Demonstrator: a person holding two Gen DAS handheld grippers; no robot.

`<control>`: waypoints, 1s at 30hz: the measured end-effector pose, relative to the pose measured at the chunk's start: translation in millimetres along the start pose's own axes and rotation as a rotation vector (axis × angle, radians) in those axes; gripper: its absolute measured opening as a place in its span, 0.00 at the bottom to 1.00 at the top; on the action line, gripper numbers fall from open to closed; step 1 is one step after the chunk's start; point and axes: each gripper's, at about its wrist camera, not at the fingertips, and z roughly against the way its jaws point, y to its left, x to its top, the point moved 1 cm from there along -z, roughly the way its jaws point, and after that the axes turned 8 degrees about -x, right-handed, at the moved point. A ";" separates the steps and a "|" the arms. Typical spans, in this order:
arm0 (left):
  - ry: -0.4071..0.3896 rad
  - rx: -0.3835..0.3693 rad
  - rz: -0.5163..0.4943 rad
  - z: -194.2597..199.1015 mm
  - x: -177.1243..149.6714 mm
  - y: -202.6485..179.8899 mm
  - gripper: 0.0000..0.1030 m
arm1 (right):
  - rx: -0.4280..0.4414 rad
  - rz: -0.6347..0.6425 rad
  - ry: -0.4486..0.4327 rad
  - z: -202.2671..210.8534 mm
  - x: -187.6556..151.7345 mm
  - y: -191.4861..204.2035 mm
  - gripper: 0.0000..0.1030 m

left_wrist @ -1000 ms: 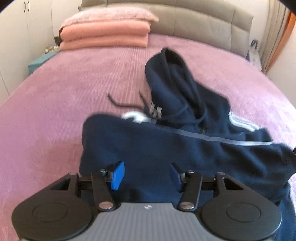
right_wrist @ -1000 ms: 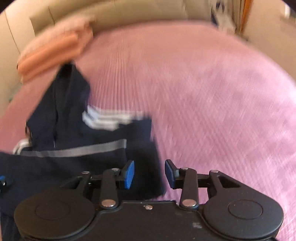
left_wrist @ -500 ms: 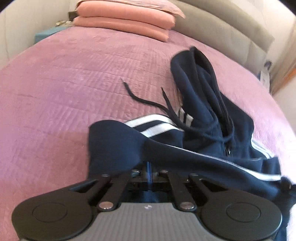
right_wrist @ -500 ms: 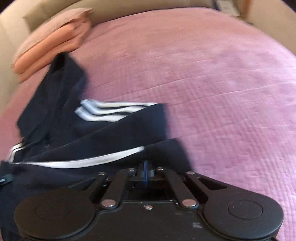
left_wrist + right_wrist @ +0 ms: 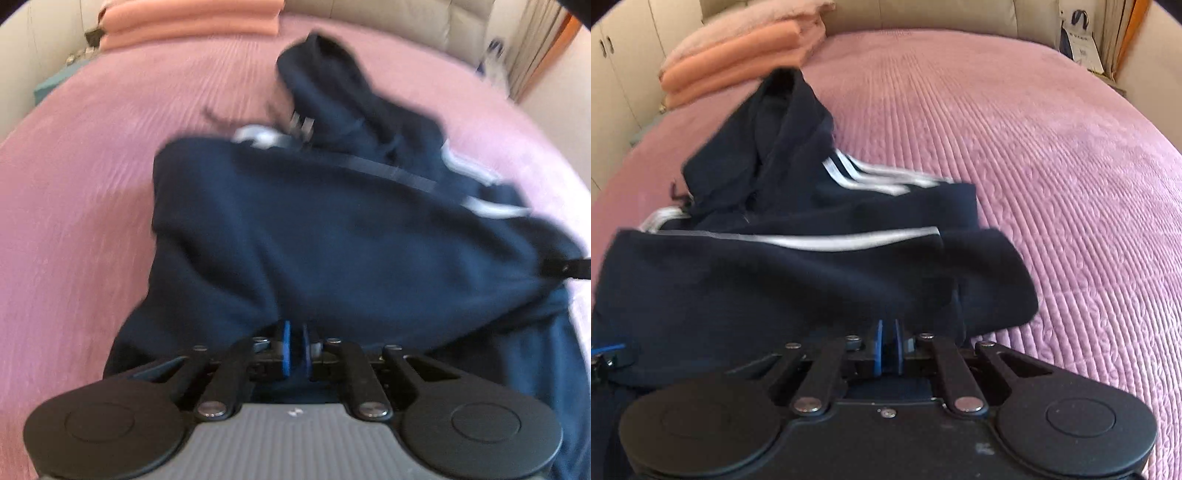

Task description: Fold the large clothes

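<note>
A: What is seen, starting with the biggest thing?

B: A bed [image 5: 1034, 147] under a ribbed pink cover is shown, filling both views. A stack of folded pink bedding [image 5: 738, 70] is set far off at eleven o'clock in the right wrist view.

A: And where is the garment found?

B: A dark blue hoodie [image 5: 775, 288] is spread on the cover, from the near edge up toward eleven o'clock. Its hood [image 5: 768, 122] is laid furthest away, with white stripes [image 5: 871, 173] shown at twelve o'clock below it. A thin drawstring [image 5: 218, 116] is trailed onto the cover at eleven o'clock in the left wrist view, which is blurred.

A: How are the tools set?

B: The left gripper [image 5: 295, 347] is nearly closed, with only a narrow slit left between the blue pads. The right gripper [image 5: 888, 343] is set the same. Both pairs of jaws have just been closed and then eased very slightly apart, and the near hem appears to be pinched in each.

A: How is the cloth expected to behave?

B: It is judged to be soft, thick and fairly heavy, so sagging between the two grips is to be expected. It is not thought slippery or fragile. The hem is best held near its two corners, so that the fold can be carried toward twelve o'clock evenly.
</note>
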 end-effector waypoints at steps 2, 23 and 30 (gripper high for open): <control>-0.003 -0.015 0.017 1.7 -0.2 4.8 0.08 | 0.008 -0.021 0.072 -15.2 -4.2 -7.8 0.05; -0.084 -0.108 -0.108 28.1 37.4 1.3 0.21 | 0.238 -0.046 -0.363 -63.5 206.1 82.0 0.76; -0.102 -0.101 -0.122 18.9 54.9 20.3 0.22 | 0.183 -0.012 -0.337 -164.9 303.0 140.2 0.76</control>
